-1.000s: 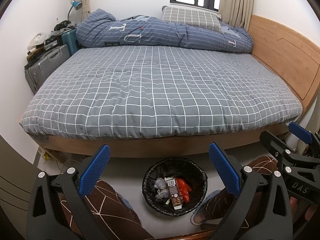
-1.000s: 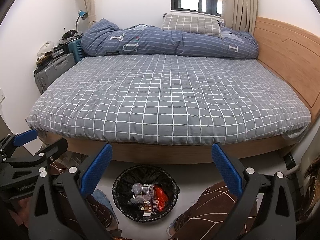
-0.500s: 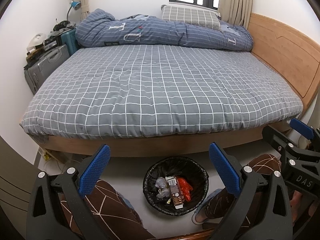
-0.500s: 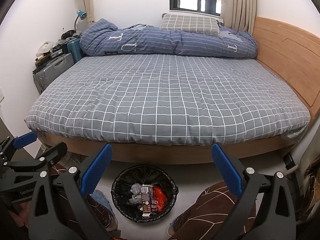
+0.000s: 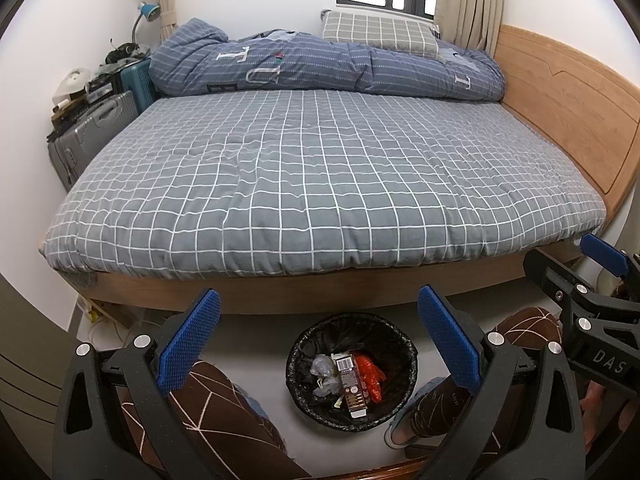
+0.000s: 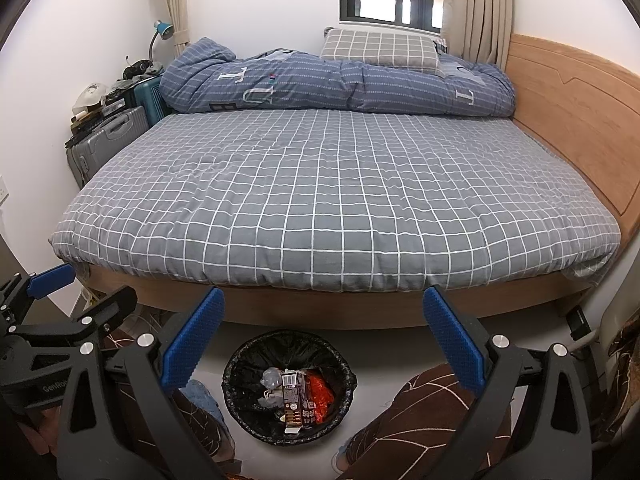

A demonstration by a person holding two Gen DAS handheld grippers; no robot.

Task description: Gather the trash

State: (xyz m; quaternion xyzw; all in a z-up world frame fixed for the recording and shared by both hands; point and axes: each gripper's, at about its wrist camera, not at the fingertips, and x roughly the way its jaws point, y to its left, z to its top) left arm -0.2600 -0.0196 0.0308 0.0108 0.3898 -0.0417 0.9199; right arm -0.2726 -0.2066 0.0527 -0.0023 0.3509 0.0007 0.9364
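Below us, both grippers hang over the floor at the foot of a bed, and each stands with its jaws released and nothing between the blue pads. Our left gripper frames the trash bin between its fingers; the bin sits on the pale floor at about 6 o'clock in that view, just in front of the bed's wooden frame. Our right gripper sees the same bin slightly toward 7 o'clock.

Inside the black-lined bin lies the trash: a brown carton with a barcode panel, a red wrapper touching its right side, and crumpled clear plastic to its left. In the right wrist view the carton lies lengthwise across the bin's middle, with the red wrapper beside it.

At 3 o'clock in the left view we see the right gripper's black frame; at 9 o'clock in the right view, the left one's. Our knees in brown patterned trousers flank the bin. On the bed, a grey checked sheet is spread flat, with a rolled blue duvet and a pillow at 12 o'clock. Suitcases stand at 10 o'clock.
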